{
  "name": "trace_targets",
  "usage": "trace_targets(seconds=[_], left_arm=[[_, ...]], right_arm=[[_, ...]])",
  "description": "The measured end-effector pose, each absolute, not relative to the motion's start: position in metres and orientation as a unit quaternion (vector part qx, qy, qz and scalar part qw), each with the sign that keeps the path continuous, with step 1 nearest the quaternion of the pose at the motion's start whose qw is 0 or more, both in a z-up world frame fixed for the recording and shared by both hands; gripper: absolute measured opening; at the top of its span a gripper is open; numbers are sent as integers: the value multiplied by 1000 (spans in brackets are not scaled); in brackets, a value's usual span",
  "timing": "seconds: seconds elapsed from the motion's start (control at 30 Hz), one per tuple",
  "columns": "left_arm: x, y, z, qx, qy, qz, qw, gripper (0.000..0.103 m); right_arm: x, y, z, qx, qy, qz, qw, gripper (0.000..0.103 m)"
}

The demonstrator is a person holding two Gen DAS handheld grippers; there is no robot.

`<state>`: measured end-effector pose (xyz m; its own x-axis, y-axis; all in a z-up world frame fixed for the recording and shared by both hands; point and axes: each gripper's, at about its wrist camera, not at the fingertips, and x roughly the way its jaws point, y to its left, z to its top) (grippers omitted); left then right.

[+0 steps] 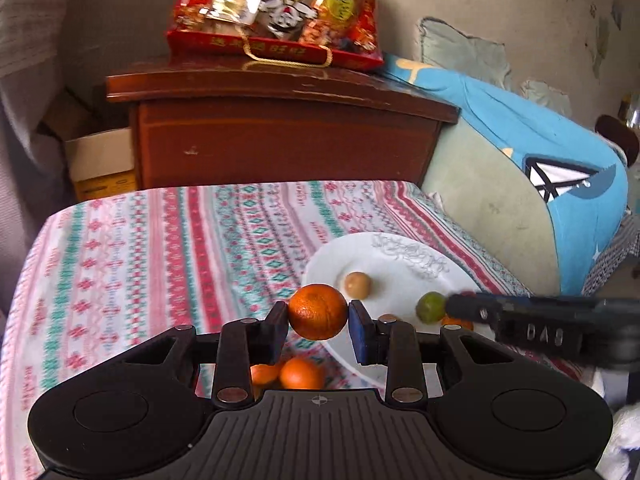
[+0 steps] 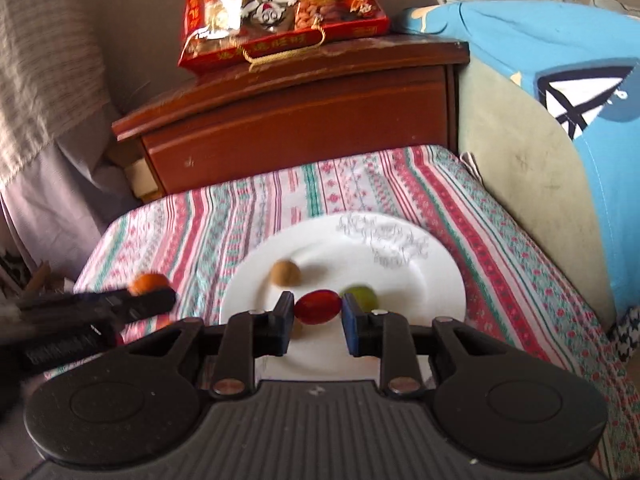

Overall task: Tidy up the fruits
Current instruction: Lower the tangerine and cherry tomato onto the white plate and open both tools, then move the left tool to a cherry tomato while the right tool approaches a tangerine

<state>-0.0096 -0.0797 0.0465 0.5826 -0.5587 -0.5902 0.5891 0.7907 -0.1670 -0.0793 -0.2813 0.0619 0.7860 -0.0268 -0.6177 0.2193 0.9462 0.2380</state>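
Left gripper (image 1: 318, 314): your jaws are clamped on a mandarin orange (image 1: 318, 311), pads on its left and right flanks, the fruit clear of the cloth.
Right gripper (image 2: 317, 311): your jaws are clamped on a small red fruit (image 2: 318, 306), seemingly a cherry tomato, held above the near part of the plate.
Below your left jaws: two more mandarins (image 1: 301, 374) lie on the striped tablecloth (image 1: 140, 260), just beside the plate's edge.
Ahead of your right jaws: the white plate (image 2: 400, 280) carries a green fruit (image 2: 362, 298) just right of the fingertips and a brown round fruit (image 2: 285, 273) further out, perhaps a longan.
Handling, mandarin: likely light, with a soft, loose peel; hold across the widest part and squeeze gently, or it dents.
Handling, red fruit: thin-skinned and slick by the look of it; too much pressure could split it, too little lets it slip.
Far: a wooden cabinet (image 2: 300, 128) with a red snack bag (image 2: 280, 8) on top.
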Motion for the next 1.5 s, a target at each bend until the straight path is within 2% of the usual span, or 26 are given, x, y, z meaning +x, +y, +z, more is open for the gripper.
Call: trace_targets(seconds=[0.6,0.83,0.9,0.97,1.23,1.5], left_arm=[[22,-125,14,-11,372,-343,863,30],[22,-131,20,-13,370,-350,861,32],[21,-130,26,-12,372,-346,861,37],[21,-128,33,-12,372,-340,864,48],[21,-107,66,-8,370,-324,871,52],[23,-52,72,-43,376,-274,884,52]], right_arm=[[-45,-307,39,176,333,-85,922,27],[-44,-310,39,185,329,-92,922,29],[-44,-311,42,185,327,-93,922,29],[-45,-313,44,191,324,-95,922,29],[-50,-306,53,193,317,-82,925,32],[-58,-289,55,189,317,-58,928,33]])
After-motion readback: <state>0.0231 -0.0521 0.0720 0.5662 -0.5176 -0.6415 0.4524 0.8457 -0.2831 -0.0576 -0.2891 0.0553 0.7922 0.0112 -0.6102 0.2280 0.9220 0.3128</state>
